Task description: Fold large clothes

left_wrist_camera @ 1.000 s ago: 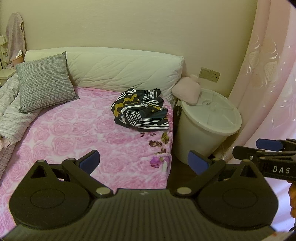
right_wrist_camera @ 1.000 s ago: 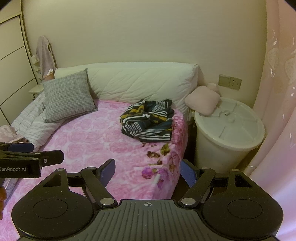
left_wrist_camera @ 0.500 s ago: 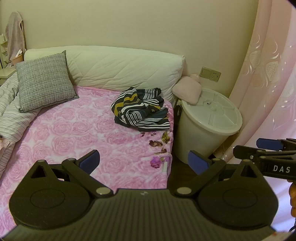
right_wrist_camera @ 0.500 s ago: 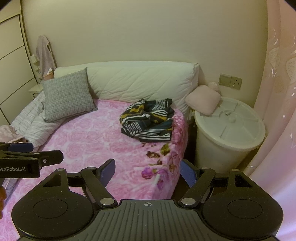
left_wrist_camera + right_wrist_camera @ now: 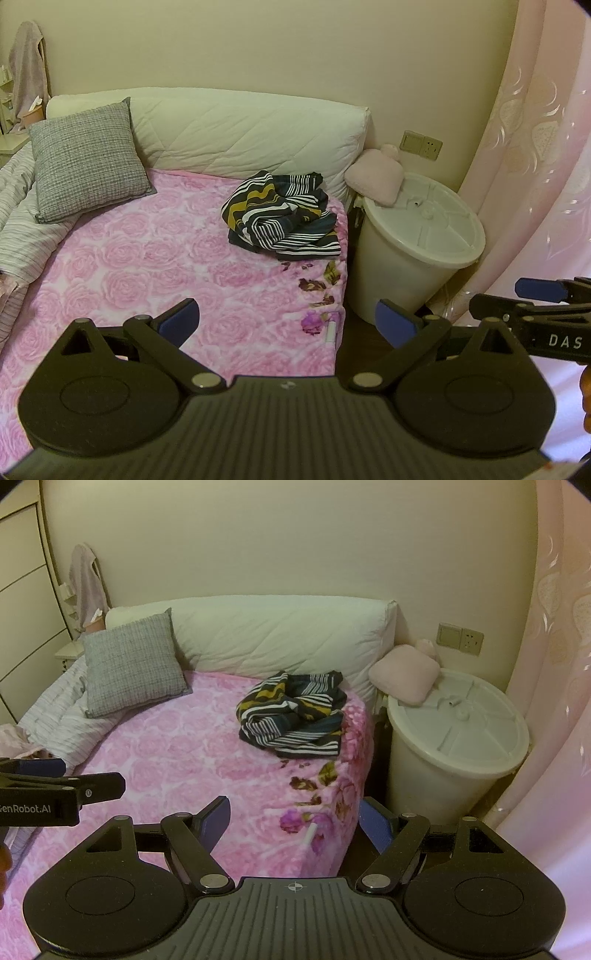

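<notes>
We hold both grippers level above the near end of the bed, side by side and pointing toward the headboard. Our left gripper (image 5: 287, 322) has its blue-padded fingers spread wide with nothing between them, and our right gripper (image 5: 295, 821) is spread just as wide and equally empty. The striped garment (image 5: 281, 216), black, white and mustard, lies crumpled in a heap on the pink rose blanket (image 5: 147, 266), near the bed's right edge, just in front of the white quilted bolster (image 5: 251, 136) and well ahead of both grippers.
</notes>
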The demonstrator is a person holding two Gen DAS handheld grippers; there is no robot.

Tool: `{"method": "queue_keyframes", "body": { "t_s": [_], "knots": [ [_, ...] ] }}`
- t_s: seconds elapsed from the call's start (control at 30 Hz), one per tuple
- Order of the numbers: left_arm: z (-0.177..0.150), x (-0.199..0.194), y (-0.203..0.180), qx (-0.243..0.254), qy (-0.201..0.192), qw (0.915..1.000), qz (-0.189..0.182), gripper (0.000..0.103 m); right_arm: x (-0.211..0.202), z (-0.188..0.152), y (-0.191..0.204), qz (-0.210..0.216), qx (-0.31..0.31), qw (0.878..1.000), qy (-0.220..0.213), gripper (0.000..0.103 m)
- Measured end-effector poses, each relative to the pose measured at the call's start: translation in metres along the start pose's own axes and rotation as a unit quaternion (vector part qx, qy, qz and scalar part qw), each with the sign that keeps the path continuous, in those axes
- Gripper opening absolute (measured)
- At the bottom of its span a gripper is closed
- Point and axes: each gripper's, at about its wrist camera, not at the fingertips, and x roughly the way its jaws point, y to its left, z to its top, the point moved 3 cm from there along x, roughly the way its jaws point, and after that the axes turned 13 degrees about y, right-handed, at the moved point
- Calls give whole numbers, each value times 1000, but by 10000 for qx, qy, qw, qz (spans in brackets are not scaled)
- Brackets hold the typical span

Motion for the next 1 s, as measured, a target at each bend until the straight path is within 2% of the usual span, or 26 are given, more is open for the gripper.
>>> {"method": "queue_keyframes", "body": {
  "t_s": [0.27,0.57,0.77,1.0],
  "knots": [
    [8,9,5,-78,83,9999,43,100,7,7,0,20,-21,10000,40,74],
    [27,50,22,-281,350,9990,67,100,39,24,-10,241,131,9995,145,74],
    [56,101,41,-482,475,9974,241,97,87,60,-34,474,441,9971,394,74],
    [108,193,63,-704,786,9933,470,90,172,110,-57,476,276,9965,625,74]
  ]
}}
